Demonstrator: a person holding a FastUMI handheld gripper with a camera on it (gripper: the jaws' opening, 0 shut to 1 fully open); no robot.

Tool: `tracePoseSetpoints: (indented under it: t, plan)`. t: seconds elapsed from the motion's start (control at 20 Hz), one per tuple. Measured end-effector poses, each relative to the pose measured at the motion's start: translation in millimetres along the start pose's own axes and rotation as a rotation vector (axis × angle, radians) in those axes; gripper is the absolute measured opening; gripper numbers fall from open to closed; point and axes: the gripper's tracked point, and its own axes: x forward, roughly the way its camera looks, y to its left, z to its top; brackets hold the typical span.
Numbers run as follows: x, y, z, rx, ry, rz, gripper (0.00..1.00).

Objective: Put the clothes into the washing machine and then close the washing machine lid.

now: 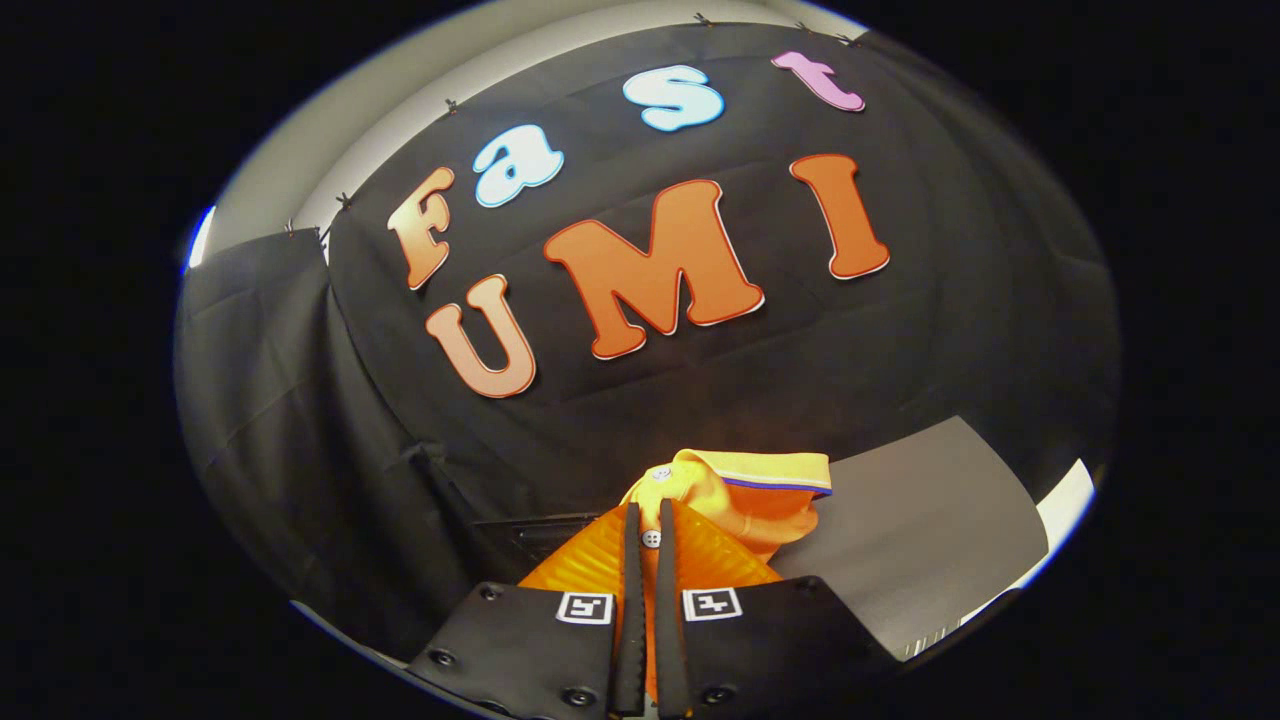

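An orange polo shirt (745, 500) with a striped collar hangs from my gripper (648, 520), bunched just ahead of and above the fingertips. The two fingers (630, 600) stand almost together with a fold of the shirt and a white button pinched between them, so the gripper is shut on the shirt. The shirt is lifted in the air in front of the black cloth wall. A grey flat panel (920, 520), perhaps the washing machine's lid, lies to the right beyond the shirt.
The black cloth wall (700, 400) stands close ahead. A dark slotted edge (530, 528) shows left of the fingers. A white surface (1065, 510) runs along the far right of the grey panel.
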Motion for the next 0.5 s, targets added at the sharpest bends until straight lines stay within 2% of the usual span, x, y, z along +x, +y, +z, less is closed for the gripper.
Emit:
tracePoseSetpoints:
  t: [0.25, 0.5]
  plan:
    - [1, 87, -3, -0.025, -0.002, 0.085, 0.12]
    - [23, 152, -35, -0.037, 0.042, 0.184, 0.12]
